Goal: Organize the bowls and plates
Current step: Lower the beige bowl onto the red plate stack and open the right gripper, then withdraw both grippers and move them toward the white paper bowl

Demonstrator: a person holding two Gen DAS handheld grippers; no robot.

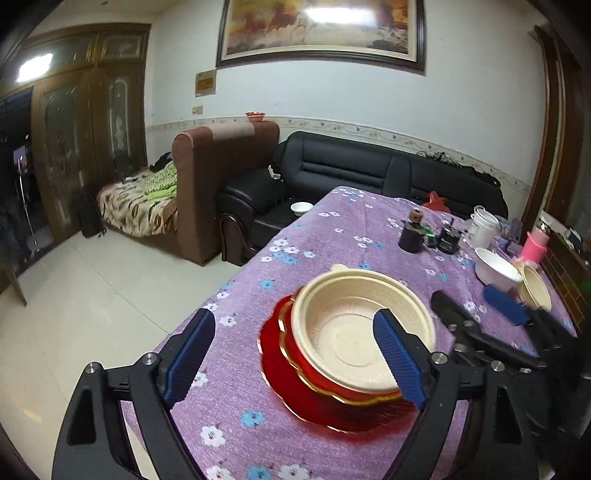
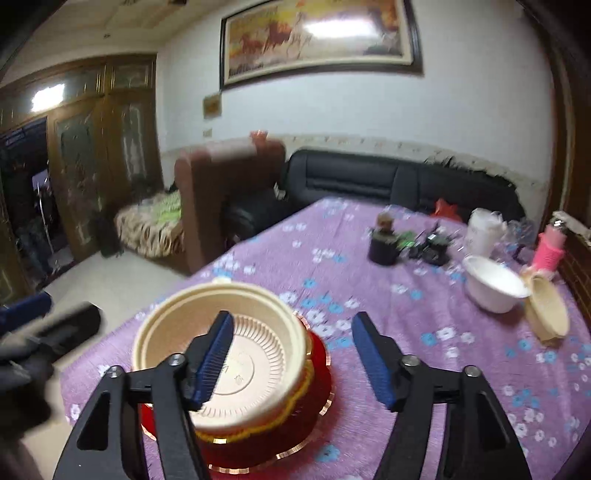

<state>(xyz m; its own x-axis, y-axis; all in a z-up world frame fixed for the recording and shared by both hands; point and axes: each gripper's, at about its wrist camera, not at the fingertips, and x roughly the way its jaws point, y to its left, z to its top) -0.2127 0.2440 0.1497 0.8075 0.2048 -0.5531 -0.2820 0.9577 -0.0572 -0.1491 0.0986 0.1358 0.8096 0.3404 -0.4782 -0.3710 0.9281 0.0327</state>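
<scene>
- My left gripper [image 1: 295,354] is spread wide with nothing in it — its right pad lies over the cream bowl [image 1: 360,332].
- My right gripper [image 2: 291,362] is spread wide too, its left finger over the same bowl.
- That bowl sits on stacked red plates [image 1: 295,387] near the front of the purple flowered tablecloth [image 1: 332,236].
- Well apart, a white bowl [image 2: 493,286] stands upright just beside a tilted cream bowl [image 2: 550,310].

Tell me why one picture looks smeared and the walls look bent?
Right wrist view: motion blur smears the tablecloth and white bowl. Left wrist view: sharper, though the beige bowl is slightly blurred. Both: the fisheye lens bends the walls, and glare whitens the painting.
</scene>
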